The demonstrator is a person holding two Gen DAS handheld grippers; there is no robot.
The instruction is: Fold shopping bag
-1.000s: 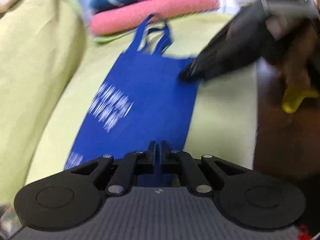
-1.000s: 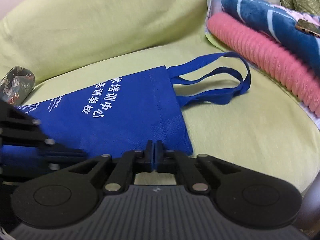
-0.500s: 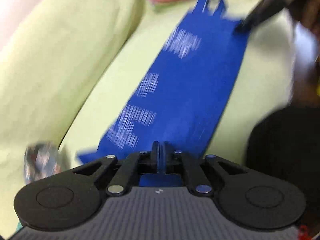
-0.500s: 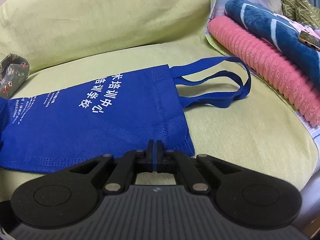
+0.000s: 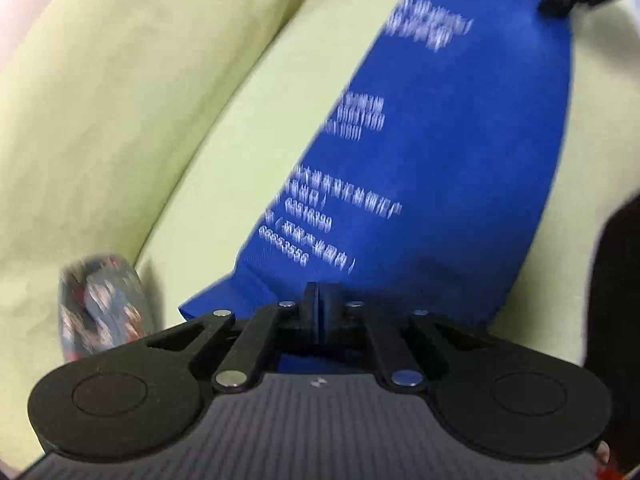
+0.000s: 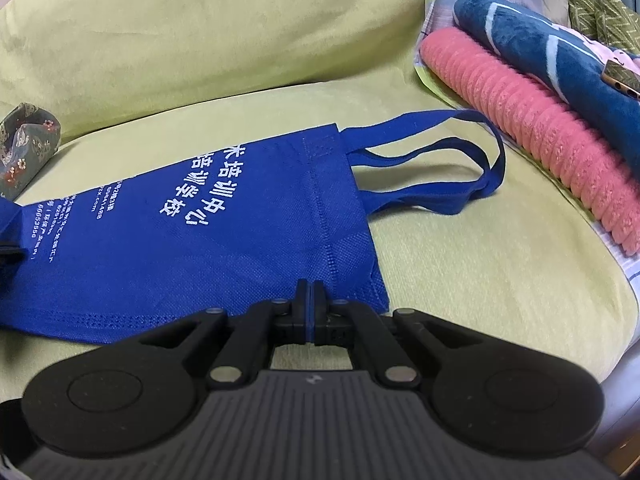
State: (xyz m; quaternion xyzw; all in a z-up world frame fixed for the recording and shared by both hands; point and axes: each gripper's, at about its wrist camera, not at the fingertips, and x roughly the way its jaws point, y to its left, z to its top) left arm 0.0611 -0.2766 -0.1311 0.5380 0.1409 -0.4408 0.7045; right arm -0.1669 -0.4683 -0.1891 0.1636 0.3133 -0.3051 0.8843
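Left wrist view
Bag: blue shopping bag (image 5: 440,152) is lying flat on the green sofa seat (image 5: 240,128), its long axis running straight away from the left gripper (image 5: 319,312) toward the handle end.
Left jaws: they have just been closing and are pinching the bag's bottom edge, blue cloth showing between the fingers.
Far end: right gripper (image 5: 556,4) is touching the bag's top corner by the handles.
Patterned pouch (image 5: 100,304): sitting beside the bag's bottom corner, blurred.

Right wrist view
Right jaws: right gripper (image 6: 310,300) is clenching the near top corner of the bag (image 6: 200,232).
Handles (image 6: 440,168): trailing toward the pink towel (image 6: 540,136).
Relation for the fold: each gripper is holding one end, so the fold is likely bottom to top.
Containers: bag is lying flat; contents cannot be told.
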